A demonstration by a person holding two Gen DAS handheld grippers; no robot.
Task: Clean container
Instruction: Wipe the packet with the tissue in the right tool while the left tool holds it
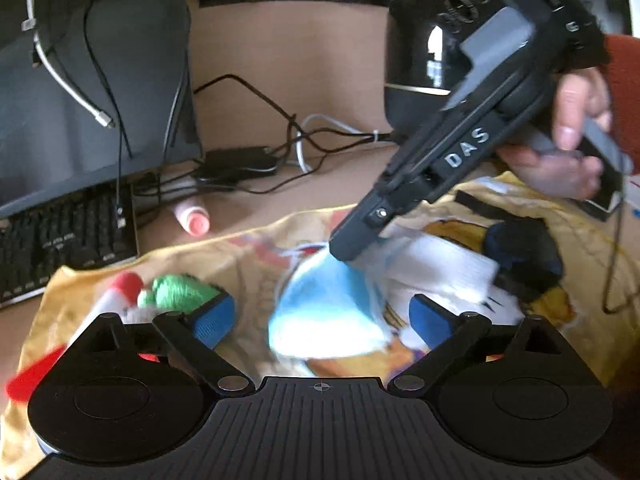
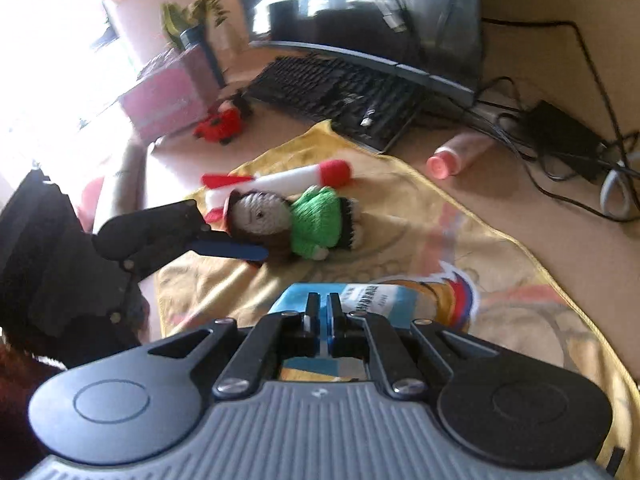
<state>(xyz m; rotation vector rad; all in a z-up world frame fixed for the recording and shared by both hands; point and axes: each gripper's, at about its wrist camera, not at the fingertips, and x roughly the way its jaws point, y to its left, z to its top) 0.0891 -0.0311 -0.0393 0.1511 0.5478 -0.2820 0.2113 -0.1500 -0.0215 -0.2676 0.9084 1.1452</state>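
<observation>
Container point(image 1: 324, 316), pale blue, straight ahead between wide-open left gripper point(image 1: 320, 316) jaws, untouched. Right gripper point(image 2: 323, 312) jaws shut, just above.

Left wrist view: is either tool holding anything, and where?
Left tool is open and holds nothing. Right tool is shut with its tip at the blue container and white cloth; any pinch cannot be told.

Left gripper point(image 1: 320, 316) wide open over blue container point(image 1: 324, 316); right gripper point(image 1: 352, 252) touches its top
</observation>
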